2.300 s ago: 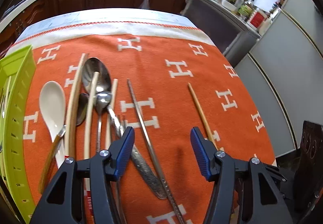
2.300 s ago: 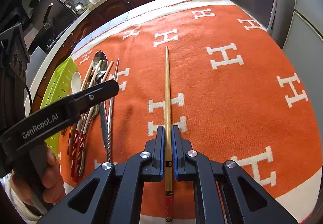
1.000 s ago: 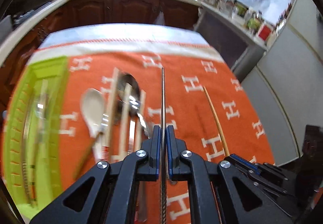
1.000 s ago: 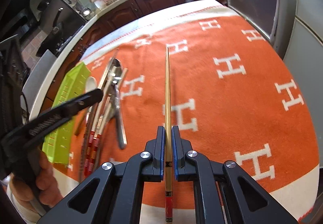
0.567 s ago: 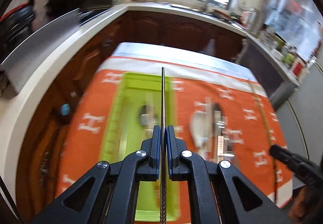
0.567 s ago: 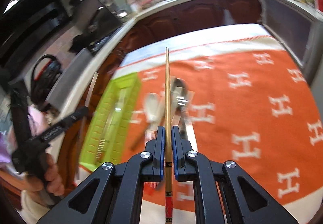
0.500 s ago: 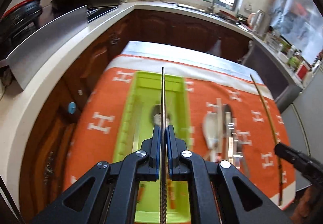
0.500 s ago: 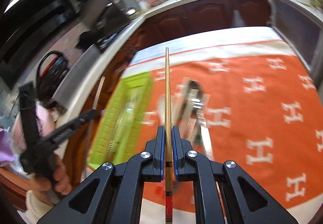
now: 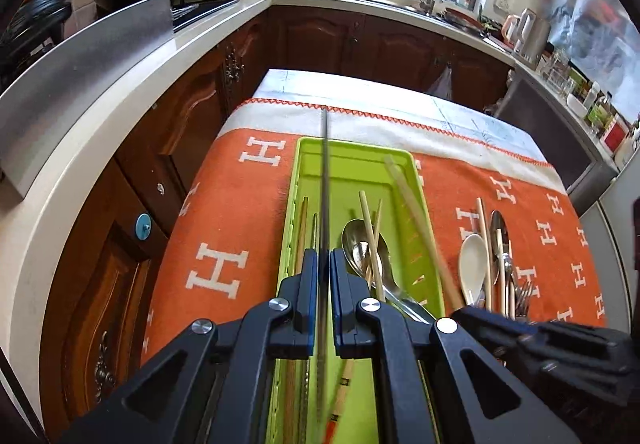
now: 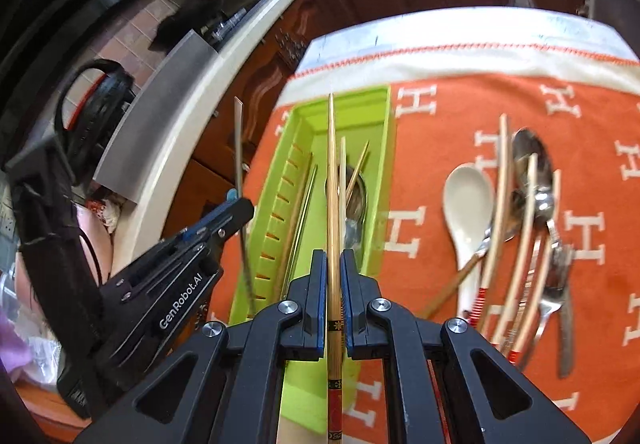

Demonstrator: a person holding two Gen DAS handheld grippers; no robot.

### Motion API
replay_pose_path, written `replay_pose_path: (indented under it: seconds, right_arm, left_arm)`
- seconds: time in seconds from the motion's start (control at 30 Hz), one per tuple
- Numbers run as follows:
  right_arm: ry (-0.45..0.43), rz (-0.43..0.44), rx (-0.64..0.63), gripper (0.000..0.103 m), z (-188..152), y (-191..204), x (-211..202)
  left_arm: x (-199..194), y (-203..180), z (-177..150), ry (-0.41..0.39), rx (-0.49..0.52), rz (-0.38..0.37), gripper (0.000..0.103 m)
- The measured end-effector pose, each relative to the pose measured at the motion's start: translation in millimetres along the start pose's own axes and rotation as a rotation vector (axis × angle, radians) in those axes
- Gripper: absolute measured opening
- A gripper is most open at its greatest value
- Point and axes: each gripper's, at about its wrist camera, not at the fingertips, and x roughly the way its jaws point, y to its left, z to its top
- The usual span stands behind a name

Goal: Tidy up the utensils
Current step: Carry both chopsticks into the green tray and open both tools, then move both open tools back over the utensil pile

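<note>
Steel first: the left gripper [image 9: 324, 276] has its jaws clenched on a thin metal chopstick [image 9: 325, 179], pointing away along the left side of the green tray [image 9: 416, 179], above the tray floor. That tray sits on the orange cloth [image 9: 224, 211] over the tabletop and already holds wooden chopsticks and a metal spoon [image 9: 360, 240]. Further right, the right gripper [image 10: 331, 296] is grasping a bamboo chopstick [image 10: 333, 179], also hanging above the tray. The step in hand looks like delivery of both sticks. Next, each calls for lowering until the stick lies flat along the tray, then releasing. At far right, a white spoon [image 10: 468, 195] and the other loose cutlery [image 10: 536, 211] wait on the cloth.
</note>
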Motion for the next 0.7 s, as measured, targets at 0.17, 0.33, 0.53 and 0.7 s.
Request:
replay_pose_path:
  seconds: [0.17,0.33,0.53,0.7]
  right_arm:
    - [0.058,0.001,0.02,0.01,1,0,27]
    - [0.052,-0.003,0.002,0.012,0,-5,30]
    - [0.045,-0.034,-0.03,0.012,-8,-15,14]
    - [0.02,-0.058,-0.036,0.012,-14,-29,-9]
  left_arm:
    - [3,1,0,0.008,0.007,0.002,0.014]
    - [0,2,-4,0.017,0.002,0.001,0.019]
    - [-5,-8,-9,0.034,0.02,-0.005,0.024]
    - [-15,-26,-12,0.028,0.048,-0.03,0.029]
